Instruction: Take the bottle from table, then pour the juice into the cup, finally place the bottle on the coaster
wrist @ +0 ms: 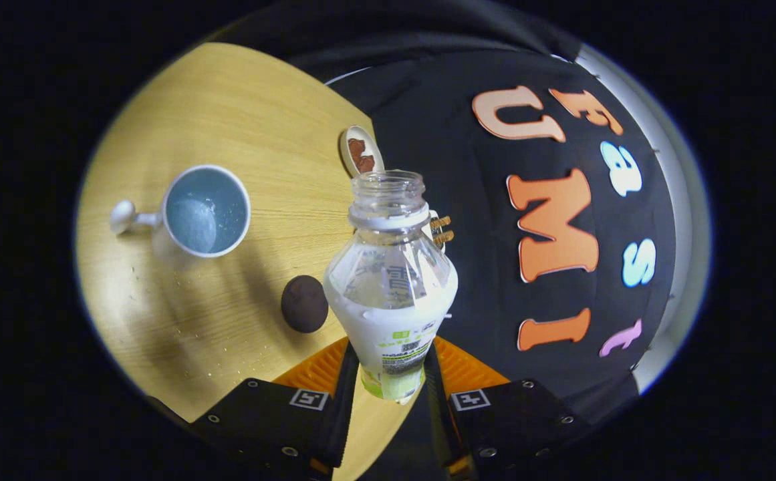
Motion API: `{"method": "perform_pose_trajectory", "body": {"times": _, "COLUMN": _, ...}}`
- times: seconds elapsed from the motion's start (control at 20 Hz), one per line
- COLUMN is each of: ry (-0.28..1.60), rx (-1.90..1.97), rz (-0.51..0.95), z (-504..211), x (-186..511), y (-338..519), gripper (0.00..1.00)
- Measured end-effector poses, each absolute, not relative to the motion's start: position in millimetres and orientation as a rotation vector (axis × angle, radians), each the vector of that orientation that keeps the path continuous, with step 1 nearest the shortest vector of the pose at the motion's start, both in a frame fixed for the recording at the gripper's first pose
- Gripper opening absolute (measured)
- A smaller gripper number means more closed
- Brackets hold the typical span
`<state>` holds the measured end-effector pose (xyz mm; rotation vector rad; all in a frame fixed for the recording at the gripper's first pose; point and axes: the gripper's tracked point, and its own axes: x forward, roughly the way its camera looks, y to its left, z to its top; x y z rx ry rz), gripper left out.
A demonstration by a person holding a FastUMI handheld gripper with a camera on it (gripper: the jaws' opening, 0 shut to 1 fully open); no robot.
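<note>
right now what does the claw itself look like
The claw has two long fingers with ribbed faces. Each finger sits on a blocky mount fixed with round screws and carries a square black-and-white marker tag. Both fingers press on the bottle.

No words can be read: the print on the bottle (pixel 391 280) is too small. The gripper (pixel 393 374) clamping it carries two square coded markers (pixel 309 399).
</note>
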<state>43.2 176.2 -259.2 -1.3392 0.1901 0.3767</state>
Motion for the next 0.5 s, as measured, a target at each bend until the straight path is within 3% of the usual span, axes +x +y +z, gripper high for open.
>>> {"method": "perform_pose_trajectory", "body": {"times": 0.5, "ry": 0.419, "rx": -0.652, "rz": 0.333, "z": -278.1, "x": 56.3, "y": 164.9, "gripper": 0.52}}
